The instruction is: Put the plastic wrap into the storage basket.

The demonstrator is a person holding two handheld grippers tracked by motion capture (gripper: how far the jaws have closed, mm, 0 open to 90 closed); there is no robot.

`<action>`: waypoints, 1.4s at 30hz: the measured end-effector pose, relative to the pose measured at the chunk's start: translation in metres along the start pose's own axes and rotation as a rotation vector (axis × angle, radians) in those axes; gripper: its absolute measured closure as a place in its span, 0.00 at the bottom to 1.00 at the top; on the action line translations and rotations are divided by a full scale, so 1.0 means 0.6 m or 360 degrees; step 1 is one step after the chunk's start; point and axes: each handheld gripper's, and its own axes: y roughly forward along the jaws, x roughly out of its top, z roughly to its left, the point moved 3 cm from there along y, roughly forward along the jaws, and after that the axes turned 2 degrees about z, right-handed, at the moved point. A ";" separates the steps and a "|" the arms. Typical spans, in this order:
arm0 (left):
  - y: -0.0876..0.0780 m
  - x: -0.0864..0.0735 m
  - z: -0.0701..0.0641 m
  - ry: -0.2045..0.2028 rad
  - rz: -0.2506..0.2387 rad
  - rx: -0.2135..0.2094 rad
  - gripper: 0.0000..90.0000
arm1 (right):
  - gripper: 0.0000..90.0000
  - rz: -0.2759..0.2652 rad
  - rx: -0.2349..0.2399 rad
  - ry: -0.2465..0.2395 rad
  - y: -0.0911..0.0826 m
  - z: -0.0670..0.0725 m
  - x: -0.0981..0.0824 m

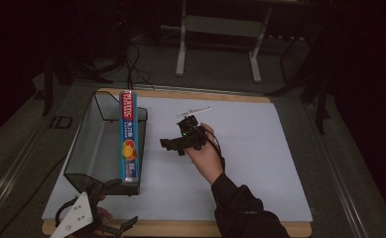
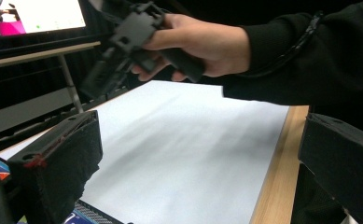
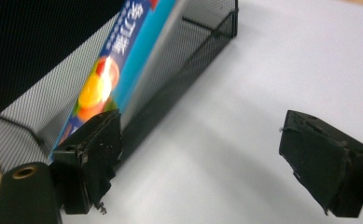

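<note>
Bench (image 1: 280, 229): wooden edge, covered by a white sheet (image 1: 240, 148); dim room, metal stand legs (image 1: 181, 49) on the floor beyond. Black mesh basket (image 1: 89, 148) at the sheet's left side. Blue box of plastic wrap (image 1: 129, 136) – lying along the basket's right wall, leaning on its rim. Right hand-held gripper (image 1: 166, 144): over mid-sheet, just right of the box, jaws apart, nothing between them. Left hand-held gripper (image 1: 112, 206): at the bench's near left corner, near the box's near end – jaws apart, empty.
</note>
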 end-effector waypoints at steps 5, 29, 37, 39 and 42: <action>0.001 0.000 -0.001 0.0004 0.0007 0.0001 0.01 | 0.15 -0.0002 0.0016 0.0022 -0.020 -0.017 -0.034; 0.005 -0.001 -0.002 0.0009 0.0021 -0.0002 0.01 | 0.15 0.0010 -0.0025 0.0056 -0.094 -0.063 -0.170; 0.006 -0.002 -0.003 0.0010 0.0026 -0.0006 0.01 | 0.15 0.0009 -0.0038 0.0042 -0.108 -0.066 -0.211; 0.006 -0.002 -0.003 0.0007 0.0026 -0.0006 0.01 | 0.15 -0.0002 -0.0049 0.0043 -0.113 -0.068 -0.218; 0.006 -0.002 -0.003 0.0011 0.0027 -0.0006 0.01 | 0.15 -0.0023 -0.0052 0.0038 -0.119 -0.070 -0.225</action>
